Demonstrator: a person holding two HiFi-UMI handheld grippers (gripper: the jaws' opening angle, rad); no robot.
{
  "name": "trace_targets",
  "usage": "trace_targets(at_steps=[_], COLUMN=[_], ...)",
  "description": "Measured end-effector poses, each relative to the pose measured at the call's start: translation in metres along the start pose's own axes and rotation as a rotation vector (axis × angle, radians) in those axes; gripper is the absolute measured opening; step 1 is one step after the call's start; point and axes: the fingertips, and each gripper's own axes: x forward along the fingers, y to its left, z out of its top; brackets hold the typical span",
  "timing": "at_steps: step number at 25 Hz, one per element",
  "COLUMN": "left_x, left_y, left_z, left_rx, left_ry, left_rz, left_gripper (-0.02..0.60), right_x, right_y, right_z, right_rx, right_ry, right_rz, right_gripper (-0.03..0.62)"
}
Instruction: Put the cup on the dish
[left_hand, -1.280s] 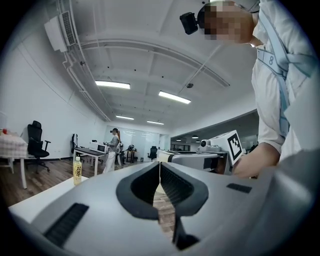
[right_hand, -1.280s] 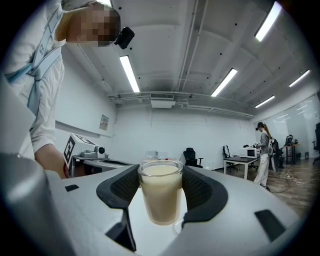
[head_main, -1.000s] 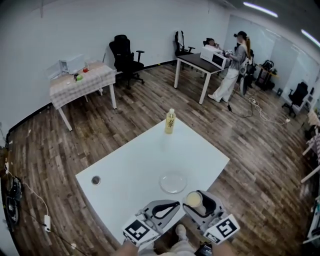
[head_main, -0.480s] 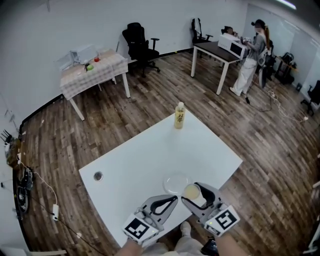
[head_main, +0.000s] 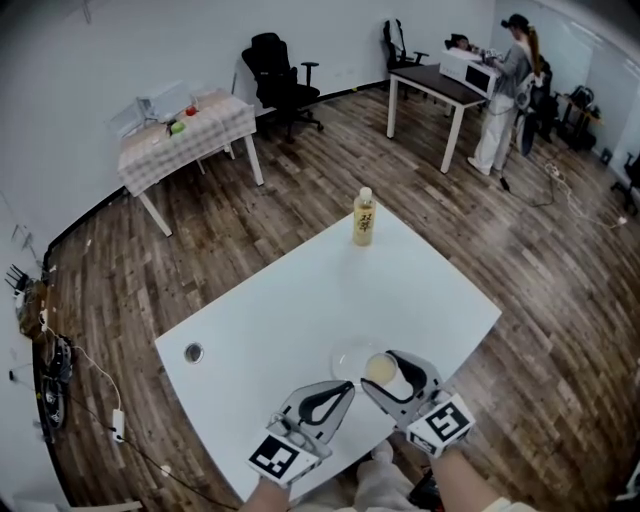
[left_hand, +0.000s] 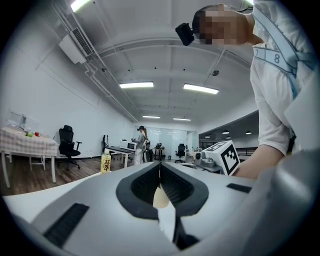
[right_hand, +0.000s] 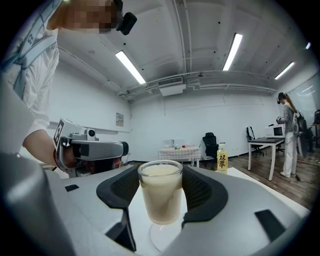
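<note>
Right gripper view: the right gripper (right_hand: 161, 175) has its fingers squeezed on a glass cup (right_hand: 160, 197) of creamy drink, just over the clear dish (right_hand: 161, 239). On the head view, the left gripper (head_main: 346, 387), fingers pressed together, is at 7 o'clock from the dish. A yellow bottle (head_main: 365, 217) stands at the white worktop's (head_main: 270, 320) 12 o'clock.

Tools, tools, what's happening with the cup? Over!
Right tool shut on cup. Left tool shut, empty. Cup above the dish, not released. Bottle far across table, nothing in the way.
</note>
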Motion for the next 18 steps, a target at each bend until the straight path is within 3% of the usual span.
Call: trace_targets(at_steps=[18], left_x=[0.012], left_y=[0.025], left_z=[-0.082], left_rx=[-0.056], left_ry=[0.022], left_rz=[0.067], left_gripper=[0.006], right_x=[0.033], right_y=[-0.021], right_z=[-0.083], right_rx=[0.024], right_ry=[0.019], right_rz=[0.019], right_gripper=[0.282])
